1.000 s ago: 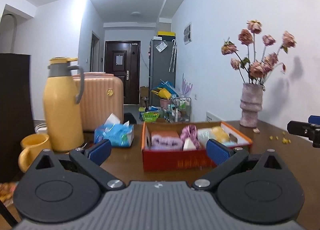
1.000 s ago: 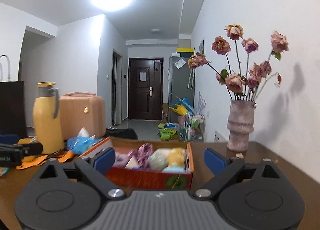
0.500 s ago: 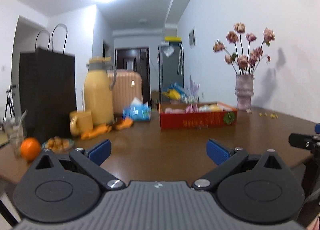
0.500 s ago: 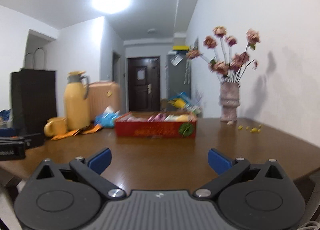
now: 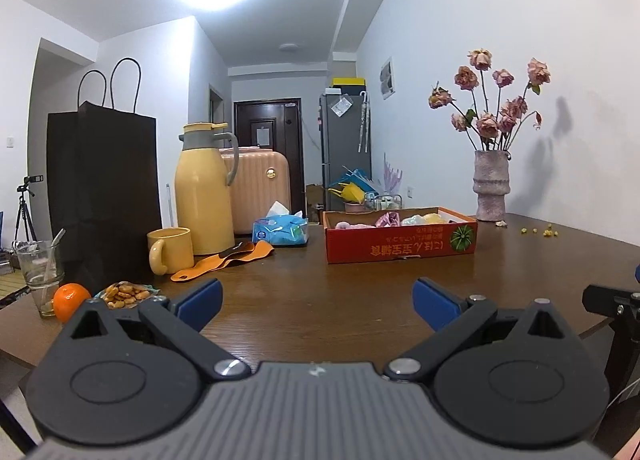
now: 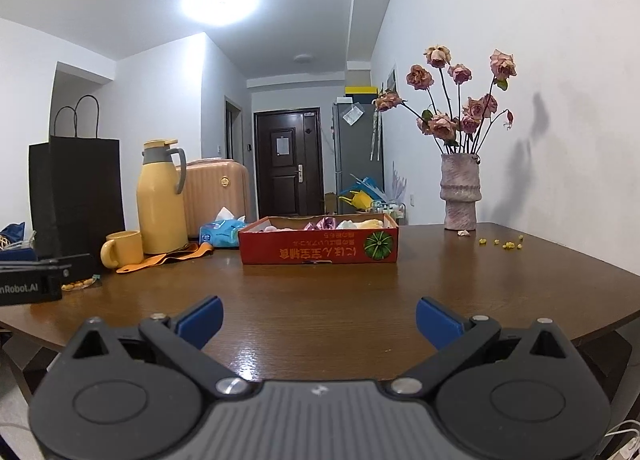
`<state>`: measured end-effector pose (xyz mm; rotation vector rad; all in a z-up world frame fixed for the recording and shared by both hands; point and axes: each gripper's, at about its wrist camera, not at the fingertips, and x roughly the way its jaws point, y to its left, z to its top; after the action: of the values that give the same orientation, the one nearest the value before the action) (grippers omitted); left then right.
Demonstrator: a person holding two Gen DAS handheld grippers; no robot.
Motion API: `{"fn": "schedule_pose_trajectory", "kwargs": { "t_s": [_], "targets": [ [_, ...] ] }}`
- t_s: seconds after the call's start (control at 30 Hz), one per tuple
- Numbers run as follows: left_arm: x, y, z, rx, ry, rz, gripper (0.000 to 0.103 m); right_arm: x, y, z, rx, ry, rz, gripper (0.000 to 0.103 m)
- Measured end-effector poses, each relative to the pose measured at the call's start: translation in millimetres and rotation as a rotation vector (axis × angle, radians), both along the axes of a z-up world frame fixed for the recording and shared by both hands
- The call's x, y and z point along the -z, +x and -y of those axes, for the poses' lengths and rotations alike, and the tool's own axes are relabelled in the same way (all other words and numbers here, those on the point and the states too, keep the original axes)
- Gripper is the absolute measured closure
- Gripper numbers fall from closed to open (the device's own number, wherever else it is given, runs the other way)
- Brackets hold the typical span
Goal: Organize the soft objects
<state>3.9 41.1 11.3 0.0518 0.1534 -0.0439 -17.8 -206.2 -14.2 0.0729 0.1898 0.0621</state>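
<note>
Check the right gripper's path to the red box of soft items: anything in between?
Nothing visible. Only bare table lies between the open right gripper and the red box; mug and thermos stand off left.

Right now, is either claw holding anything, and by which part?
Nothing is held. The left claw and the right claw both stand wide open over bare table, well short of the red box of soft items.

Your brown wooden table (image 6: 320, 300) carries a red cardboard box (image 6: 318, 250), yellow thermos (image 6: 160, 200), yellow mug (image 6: 122, 248), tissue pack (image 6: 220, 232) and vase (image 6: 459, 192).
</note>
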Motion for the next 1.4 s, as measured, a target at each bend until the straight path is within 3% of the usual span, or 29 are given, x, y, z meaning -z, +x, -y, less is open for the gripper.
{"fn": "schedule_pose_trajectory", "kwargs": {
  "t_s": [1.4],
  "targets": [
    [2.7,1.1,-0.3,0.023,-0.008,-0.016,0.000,1.6,4.5,-5.6,-0.018,-0.005,-0.012,0.000]
  ]
}}
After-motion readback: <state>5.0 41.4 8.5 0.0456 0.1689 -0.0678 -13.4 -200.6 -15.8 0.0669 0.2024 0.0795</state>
